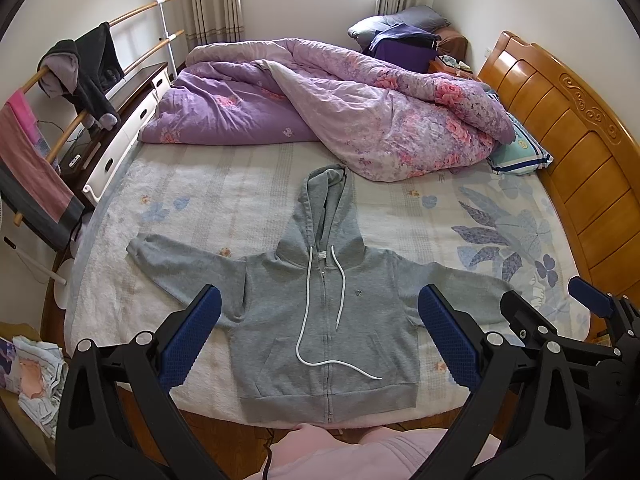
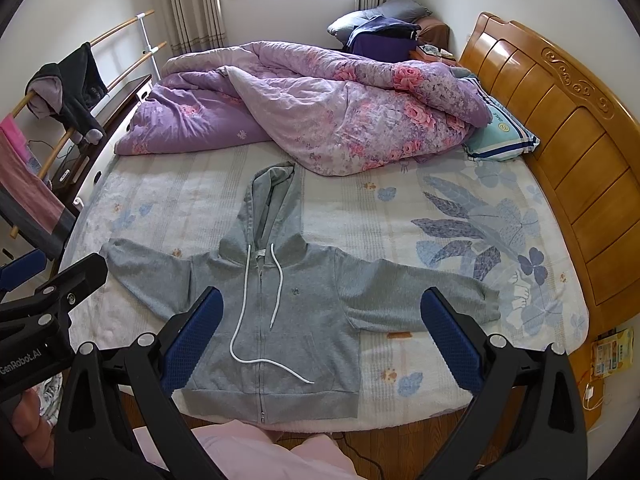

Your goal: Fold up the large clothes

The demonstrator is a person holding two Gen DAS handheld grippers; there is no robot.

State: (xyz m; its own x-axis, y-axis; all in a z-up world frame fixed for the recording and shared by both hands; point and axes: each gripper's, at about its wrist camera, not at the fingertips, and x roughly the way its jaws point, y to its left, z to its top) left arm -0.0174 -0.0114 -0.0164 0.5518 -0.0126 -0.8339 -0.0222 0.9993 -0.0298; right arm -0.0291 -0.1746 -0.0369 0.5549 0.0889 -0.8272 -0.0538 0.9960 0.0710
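We see the grey hoodie point(image 1: 320, 320) flat, zipped, sleeves spread, hood up, on the bed point(image 1: 400, 208) ahead of our jaws. Left gripper point(image 1: 320, 336) and right gripper point(image 2: 322, 336) both gape, empty, above its hem.

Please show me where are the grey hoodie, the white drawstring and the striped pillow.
grey hoodie point(image 1: 360, 320): left wrist view, on the chest.
white drawstring point(image 1: 306, 320): left wrist view, on the long cord.
striped pillow point(image 2: 500, 136): right wrist view, on its top face.
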